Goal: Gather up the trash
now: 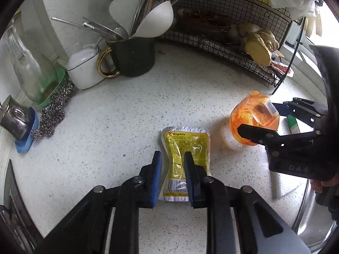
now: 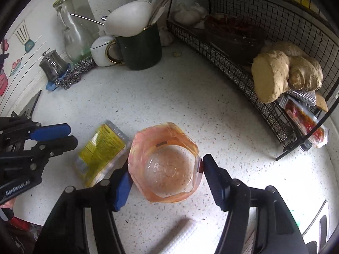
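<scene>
Yellow sachet (image 1: 186, 150) is bunching inside the clamping left claw (image 1: 172, 158); the right claw (image 2: 165, 172), pads touching the flimsy orange cup (image 2: 164, 162), is risking crushing it.

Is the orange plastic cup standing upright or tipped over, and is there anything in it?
Upright and apparently empty: the right wrist view looks straight down the orange plastic cup through its open mouth to a bare, clear bottom.

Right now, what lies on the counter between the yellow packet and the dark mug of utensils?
Nothing: the left wrist view shows only bare speckled counter between the yellow packet and the dark mug.
</scene>
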A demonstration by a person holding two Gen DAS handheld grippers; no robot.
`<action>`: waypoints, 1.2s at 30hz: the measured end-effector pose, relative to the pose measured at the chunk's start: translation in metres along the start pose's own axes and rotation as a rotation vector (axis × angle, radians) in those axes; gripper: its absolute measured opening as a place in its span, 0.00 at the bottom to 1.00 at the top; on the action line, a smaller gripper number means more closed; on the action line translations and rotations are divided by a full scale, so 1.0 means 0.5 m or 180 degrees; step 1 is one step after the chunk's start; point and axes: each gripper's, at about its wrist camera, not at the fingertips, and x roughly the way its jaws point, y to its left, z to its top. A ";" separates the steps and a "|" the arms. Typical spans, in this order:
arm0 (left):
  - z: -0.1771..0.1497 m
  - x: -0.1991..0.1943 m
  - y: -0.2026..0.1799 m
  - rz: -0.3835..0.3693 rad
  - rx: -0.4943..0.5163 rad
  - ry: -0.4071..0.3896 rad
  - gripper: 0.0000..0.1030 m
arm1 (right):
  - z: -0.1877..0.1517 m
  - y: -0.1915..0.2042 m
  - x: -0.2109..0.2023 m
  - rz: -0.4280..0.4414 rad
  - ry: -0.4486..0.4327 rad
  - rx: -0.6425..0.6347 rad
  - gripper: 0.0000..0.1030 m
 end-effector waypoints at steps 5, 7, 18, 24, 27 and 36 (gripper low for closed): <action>-0.019 -0.016 -0.001 -0.0074 0.0067 -0.0031 0.17 | -0.010 0.033 -0.032 -0.0077 -0.0056 -0.0008 0.58; -0.026 -0.033 -0.002 -0.0127 0.0053 -0.0050 0.17 | -0.018 0.041 -0.053 -0.0080 -0.0069 0.0030 0.58; -0.024 -0.066 -0.019 -0.0207 0.0139 -0.0130 0.41 | -0.063 0.055 -0.115 -0.0122 -0.0107 0.0127 0.58; -0.001 -0.036 -0.013 -0.0234 0.0105 -0.0107 0.82 | -0.059 0.039 -0.101 -0.0101 -0.0080 0.0134 0.58; 0.006 -0.014 -0.009 -0.0170 0.0090 -0.0079 0.92 | -0.055 0.031 -0.088 -0.0081 -0.0052 0.0163 0.58; 0.018 0.065 -0.008 -0.0069 0.0141 0.0079 1.00 | -0.044 0.012 -0.051 -0.0028 0.0045 0.0180 0.58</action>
